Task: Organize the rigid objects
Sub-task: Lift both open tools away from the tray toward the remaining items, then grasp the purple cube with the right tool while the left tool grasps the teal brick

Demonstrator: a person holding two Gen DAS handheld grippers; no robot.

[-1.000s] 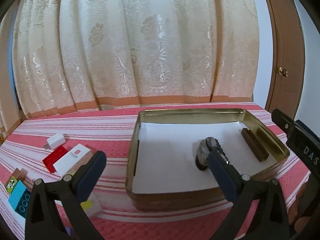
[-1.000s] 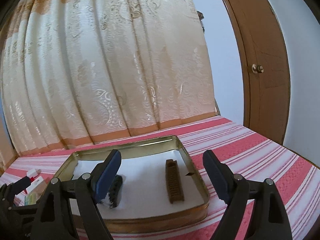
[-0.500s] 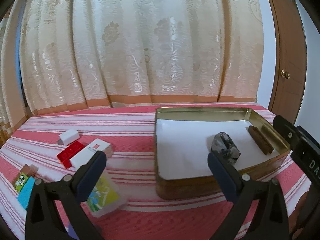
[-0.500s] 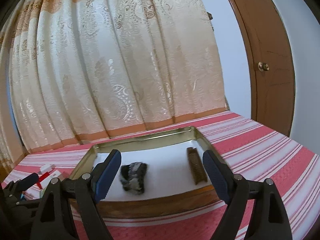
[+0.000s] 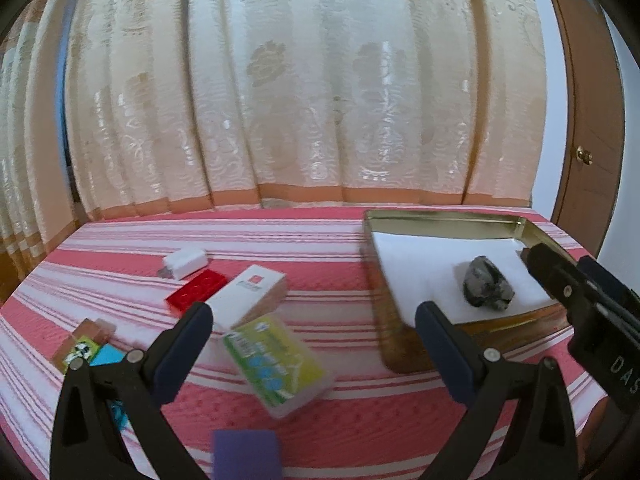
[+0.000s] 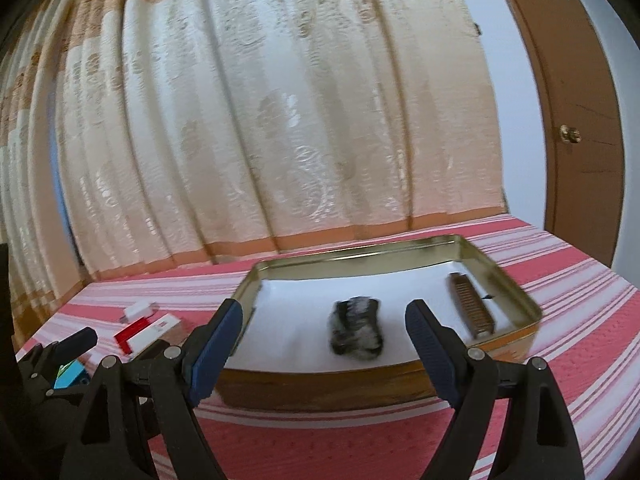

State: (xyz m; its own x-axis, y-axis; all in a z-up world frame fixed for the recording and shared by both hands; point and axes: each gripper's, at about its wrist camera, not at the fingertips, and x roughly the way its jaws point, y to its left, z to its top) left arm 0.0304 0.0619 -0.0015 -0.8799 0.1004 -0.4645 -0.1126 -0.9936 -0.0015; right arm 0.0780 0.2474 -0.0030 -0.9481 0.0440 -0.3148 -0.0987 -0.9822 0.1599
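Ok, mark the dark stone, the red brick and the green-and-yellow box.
dark stone [image 5: 487, 284], left wrist view, middle of its top face.
red brick [image 5: 196, 290], left wrist view, centre of its studded top.
green-and-yellow box [image 5: 276, 364], left wrist view, middle of its printed lid.

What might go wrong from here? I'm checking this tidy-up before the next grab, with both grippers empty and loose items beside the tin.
1. The green and yellow box lies tilted against the white box; the open left gripper could nudge both.
2. The right gripper hangs close by the gold tin, so the two could bump near its wall.
3. Both views are blurred, so aim may be off.
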